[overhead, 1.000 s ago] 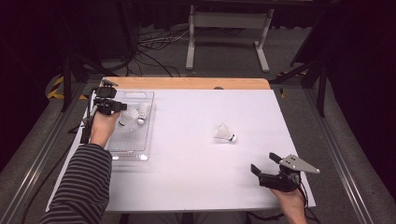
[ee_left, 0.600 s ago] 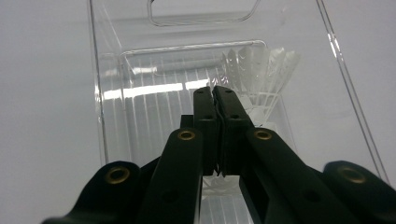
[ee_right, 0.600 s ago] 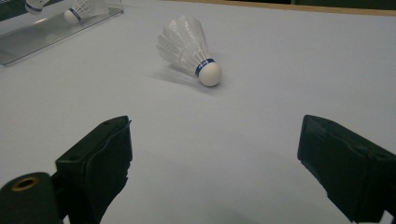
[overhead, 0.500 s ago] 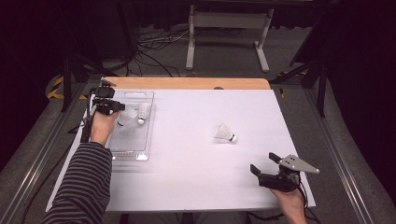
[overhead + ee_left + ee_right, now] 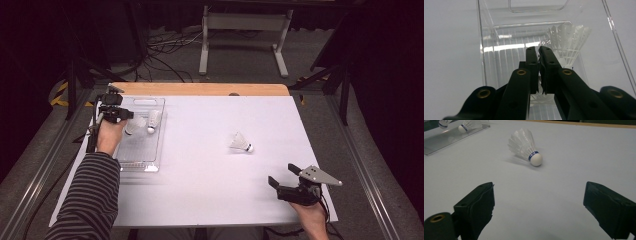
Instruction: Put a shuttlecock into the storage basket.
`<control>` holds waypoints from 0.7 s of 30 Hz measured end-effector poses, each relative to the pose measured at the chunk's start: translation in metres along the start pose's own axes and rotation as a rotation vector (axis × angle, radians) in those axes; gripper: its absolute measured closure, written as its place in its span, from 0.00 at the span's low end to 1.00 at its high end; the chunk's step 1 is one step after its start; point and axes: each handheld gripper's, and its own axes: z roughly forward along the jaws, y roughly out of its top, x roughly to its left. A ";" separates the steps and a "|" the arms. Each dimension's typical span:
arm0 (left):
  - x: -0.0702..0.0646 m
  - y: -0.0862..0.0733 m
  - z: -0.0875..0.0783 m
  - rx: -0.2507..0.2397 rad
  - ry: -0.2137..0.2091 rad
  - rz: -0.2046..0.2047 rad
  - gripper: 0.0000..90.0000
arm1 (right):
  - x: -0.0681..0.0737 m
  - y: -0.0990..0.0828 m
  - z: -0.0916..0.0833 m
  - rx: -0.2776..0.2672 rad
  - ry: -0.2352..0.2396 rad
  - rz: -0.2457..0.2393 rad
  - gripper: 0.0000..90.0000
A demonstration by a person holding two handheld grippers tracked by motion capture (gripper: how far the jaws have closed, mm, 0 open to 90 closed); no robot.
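I'm watching the left gripper [image 5: 126, 115] over the clear plastic tray [image 5: 142, 162] at the table's 10 o'clock; its jaws have just been opening, but they're barely parted, a thin slit between them in the left gripper view, with a shuttlecock's [image 5: 536, 96] feathers showing low in that gap. I can't tell whether the pads are pinching it. A second shuttlecock [image 5: 569, 42] is lying in the tray at about 1 o'clock of those jaws. The right gripper [image 5: 285, 176] is sitting with jaws wide apart and nothing between them. The loose shuttlecock [image 5: 525, 145] is lying on its side at roughly 11 o'clock ahead of it, cork pointing toward 4 o'clock, well apart from the pads. I'm judging the right hand the nearer one for that pick.
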 end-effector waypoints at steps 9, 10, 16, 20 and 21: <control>0.002 -0.004 -0.004 -0.032 -0.038 -0.005 0.71 | 0.001 0.000 0.000 0.001 0.001 -0.001 0.12; 0.002 -0.004 -0.005 -0.034 -0.039 0.004 0.69 | 0.001 0.000 0.000 0.001 0.001 -0.001 0.12; -0.001 -0.006 -0.010 -0.058 -0.041 0.024 0.57 | 0.001 0.000 0.000 0.001 0.000 -0.002 0.12; -0.004 -0.006 -0.013 -0.067 -0.044 0.037 0.52 | 0.001 0.000 0.000 0.000 0.001 -0.002 0.12; -0.004 -0.007 -0.013 -0.068 -0.043 0.039 0.50 | 0.001 0.000 0.000 0.000 0.000 -0.004 0.12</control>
